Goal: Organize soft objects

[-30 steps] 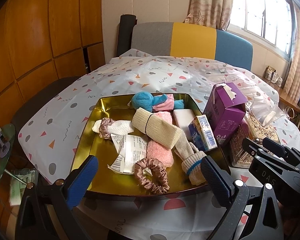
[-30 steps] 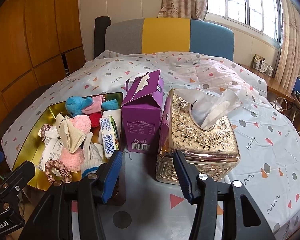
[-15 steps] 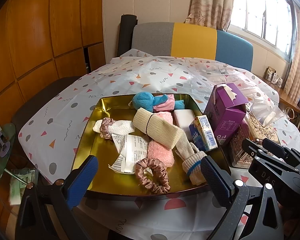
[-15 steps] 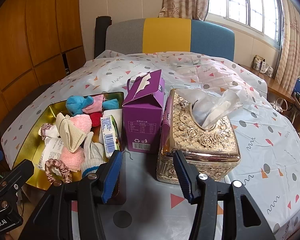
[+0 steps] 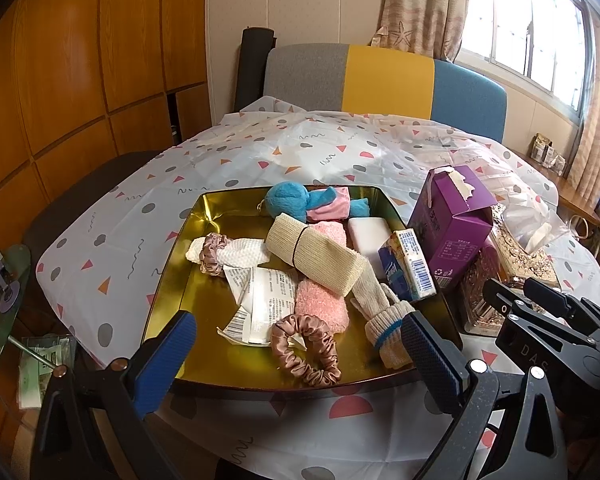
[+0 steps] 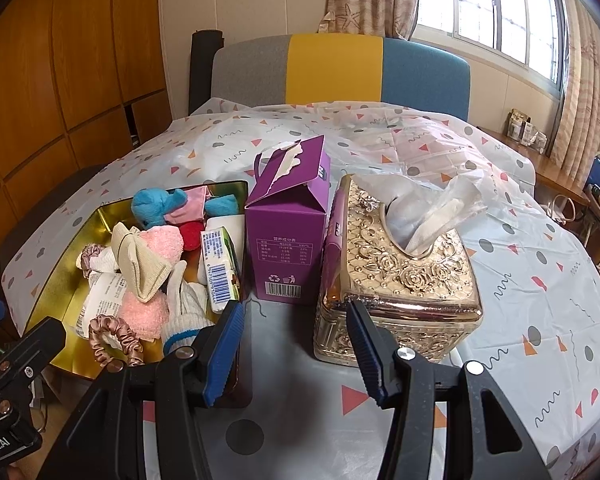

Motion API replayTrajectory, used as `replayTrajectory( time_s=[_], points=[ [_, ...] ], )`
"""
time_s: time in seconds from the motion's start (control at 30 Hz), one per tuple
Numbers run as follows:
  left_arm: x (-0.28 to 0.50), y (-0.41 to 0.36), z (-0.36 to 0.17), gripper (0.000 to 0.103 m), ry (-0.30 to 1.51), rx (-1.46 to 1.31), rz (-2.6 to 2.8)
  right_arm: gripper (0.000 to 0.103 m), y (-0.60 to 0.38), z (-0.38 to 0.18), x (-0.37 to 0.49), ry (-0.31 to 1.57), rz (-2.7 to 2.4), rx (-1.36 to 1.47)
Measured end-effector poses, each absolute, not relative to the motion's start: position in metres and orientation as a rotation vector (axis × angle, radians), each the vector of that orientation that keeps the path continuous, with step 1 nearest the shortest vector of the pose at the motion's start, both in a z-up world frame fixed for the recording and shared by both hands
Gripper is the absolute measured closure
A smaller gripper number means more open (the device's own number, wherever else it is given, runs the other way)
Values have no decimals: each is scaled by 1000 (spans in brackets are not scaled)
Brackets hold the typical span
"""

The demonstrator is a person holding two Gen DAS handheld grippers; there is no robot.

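Soft things heaped in gold tray (image 5: pixel 172 264): blue plush (image 5: pixel 288 200) far, beige roll (image 5: pixel 316 256) centre, pink sock (image 5: pixel 324 304), scrunchie (image 5: pixel 304 344) near edge, glove (image 5: pixel 384 320) near right. Purple carton (image 6: pixel 288 240) and tissue box (image 6: pixel 396 276) set right of tray.

Left gripper (image 5: pixel 300 356) held wide open, empty, near tray edge. Right gripper (image 6: pixel 296 344) open, empty, before carton.

Scene fits sorting begun or finished; any grasp best taken on top item, papers avoided.

Against earlier frames, nothing seen shifted.
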State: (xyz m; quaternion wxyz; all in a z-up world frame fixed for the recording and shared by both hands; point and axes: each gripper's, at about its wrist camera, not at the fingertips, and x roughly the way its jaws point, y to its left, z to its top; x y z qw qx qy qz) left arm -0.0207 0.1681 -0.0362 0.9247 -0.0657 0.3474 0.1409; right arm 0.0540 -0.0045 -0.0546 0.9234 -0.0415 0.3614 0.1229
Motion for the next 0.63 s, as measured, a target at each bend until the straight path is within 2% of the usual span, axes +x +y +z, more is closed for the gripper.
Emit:
replayTrajectory(
  time_s=[0.43, 0.53, 0.63],
  points=[
    [-22, 167, -39, 0, 712, -158, 272, 49, -3, -56, 54, 748, 256, -91],
    [-22, 164, -39, 6, 699, -125, 276, 49, -3, -57, 54, 748, 258, -91],
    [-21, 167, -40, 6, 707, -141, 272, 49, -3, -56, 53, 741, 261, -86]
  ],
)
